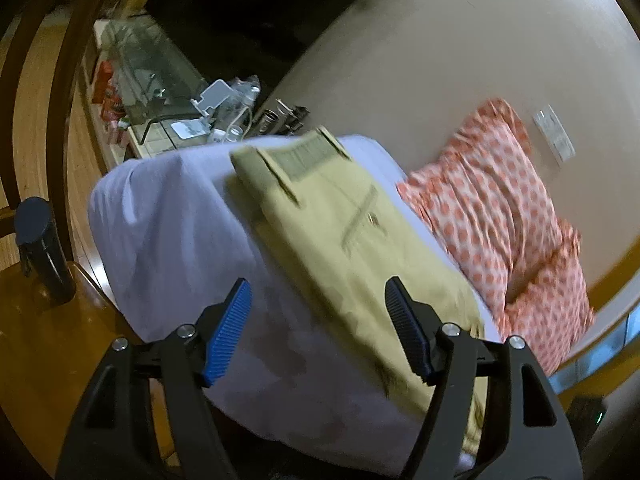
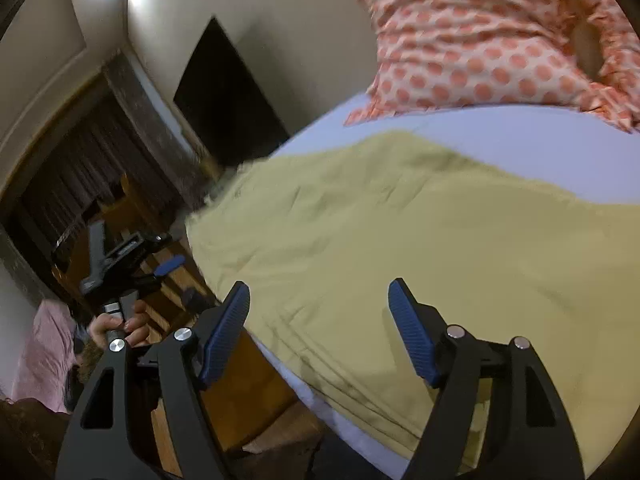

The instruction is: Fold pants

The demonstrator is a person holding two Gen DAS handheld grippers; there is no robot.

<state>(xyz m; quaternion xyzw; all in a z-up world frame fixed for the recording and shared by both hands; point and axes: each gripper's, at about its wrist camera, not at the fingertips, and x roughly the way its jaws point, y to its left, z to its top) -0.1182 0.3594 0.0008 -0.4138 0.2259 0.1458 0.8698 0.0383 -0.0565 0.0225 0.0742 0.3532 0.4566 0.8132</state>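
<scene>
Both tongs are spread wide with nothing between them. The left gripper (image 1: 318, 320) hangs over the near end of the pants (image 1: 352, 248), tilted down at them, its blue pads (image 1: 228, 332) clear of the cloth as far as I can tell. The right gripper (image 2: 320, 320) hovers the same way, just over the khaki fabric.

The pants (image 2: 400, 248) lie folded lengthwise on a pale lavender sheet (image 1: 168, 232) that covers a table; they fill the middle of both frames. An orange polka-dot cloth (image 1: 504, 208) sits just beside them on the sheet, at the right of the left view and at the top of the right view.

Only the left view shows the waistband with its belt loops at the far end, a cluttered shelf in the upper left and a dark bottle (image 1: 40, 248) at the left edge. Only the right view catches the person's left hand (image 2: 120, 326) gripping the other tool's handle, lower left, over a wooden floor.
</scene>
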